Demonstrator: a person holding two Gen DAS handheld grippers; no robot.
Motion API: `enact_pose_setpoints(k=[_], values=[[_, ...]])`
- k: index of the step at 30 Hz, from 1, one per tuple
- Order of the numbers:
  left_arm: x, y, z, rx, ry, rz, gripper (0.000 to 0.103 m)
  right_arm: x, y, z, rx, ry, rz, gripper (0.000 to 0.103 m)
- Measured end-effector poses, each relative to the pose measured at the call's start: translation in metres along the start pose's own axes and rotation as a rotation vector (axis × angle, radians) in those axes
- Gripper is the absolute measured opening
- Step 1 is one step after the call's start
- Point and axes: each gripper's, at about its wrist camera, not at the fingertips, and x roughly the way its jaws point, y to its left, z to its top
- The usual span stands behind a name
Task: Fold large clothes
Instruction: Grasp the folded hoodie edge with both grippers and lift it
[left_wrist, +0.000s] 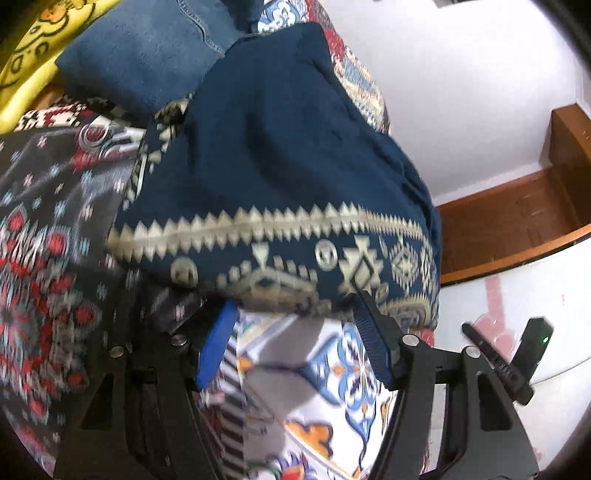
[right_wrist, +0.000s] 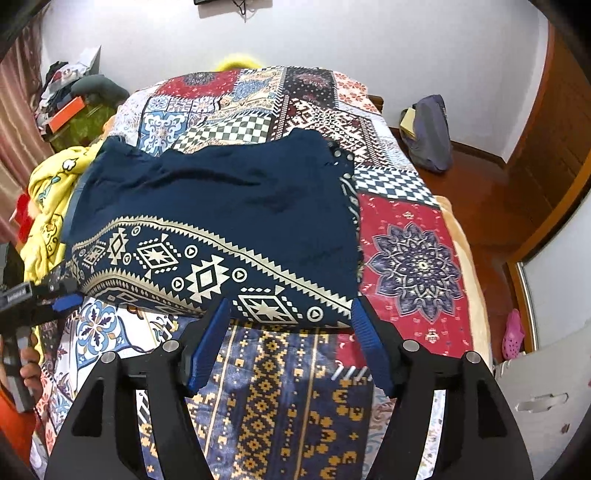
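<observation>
Both hand-held grippers (left_wrist: 295, 325) (right_wrist: 288, 317) gape level at navy garment (right_wrist: 221, 206)

Black angular tongs (right_wrist: 288, 343), ribbed blue pads (right_wrist: 369, 347), round silver screws (both alike)

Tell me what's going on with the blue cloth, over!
Both tongs open, left and right, at the near hem. Blue cloth folded on the bed, ungripped. Yellow cloth and jeans beside it.

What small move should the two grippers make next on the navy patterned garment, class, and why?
Probably ease both forward and shut on the near hem. The right gripper and left gripper have open jaws at the patterned border of the navy garment, which lies partly folded on the bed.
</observation>
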Motion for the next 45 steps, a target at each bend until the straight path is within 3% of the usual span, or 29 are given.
enact_pose_setpoints(k=[5, 8, 11, 14, 17, 20, 25, 27, 31, 36, 39, 41, 45], values=[[0.014, 0.007, 0.023, -0.028, -0.068, -0.113, 0.064, 0.022, 0.005, -0.002, -0.003, 0.046, 0.000, 0.064], [0.026, 0.008, 0.033, -0.035, -0.114, -0.144, 0.064, 0.033, 0.007, -0.001, 0.006, 0.070, 0.012, 0.064], [0.032, 0.004, 0.047, -0.075, -0.164, -0.150, 0.064, 0.040, 0.010, 0.000, 0.005, 0.084, 0.023, 0.064], [0.044, 0.000, 0.063, -0.094, -0.185, -0.084, 0.064, 0.045, 0.014, 0.001, -0.010, 0.089, 0.020, 0.064], [0.040, -0.004, 0.073, -0.063, -0.211, 0.006, 0.051, 0.046, 0.019, 0.003, -0.019, 0.093, 0.023, 0.064], [0.026, -0.021, 0.067, 0.024, -0.292, 0.045, 0.022, 0.042, 0.026, 0.007, -0.032, 0.090, 0.041, 0.064], [-0.014, -0.037, 0.067, 0.007, -0.400, -0.065, 0.015, 0.030, 0.048, 0.020, -0.060, 0.064, 0.091, 0.064], [-0.034, -0.043, 0.071, 0.023, -0.437, -0.069, 0.015, 0.023, 0.062, 0.028, -0.081, 0.044, 0.129, 0.064], [-0.067, -0.060, 0.074, 0.115, -0.481, -0.003, 0.015, 0.021, 0.100, 0.045, -0.121, 0.027, 0.217, 0.064], [-0.080, -0.083, 0.063, 0.267, -0.475, 0.163, 0.015, 0.047, 0.155, 0.054, -0.193, 0.077, 0.296, 0.064], [-0.076, -0.087, 0.058, 0.302, -0.450, 0.217, 0.015, 0.068, 0.181, 0.045, -0.269, 0.107, 0.270, 0.065], [-0.069, -0.088, 0.054, 0.325, -0.435, 0.273, 0.015, 0.080, 0.192, 0.037, -0.305, 0.108, 0.245, 0.072], [-0.056, -0.100, 0.055, 0.348, -0.427, 0.328, 0.015, 0.090, 0.186, 0.034, -0.261, 0.118, 0.284, 0.075]])
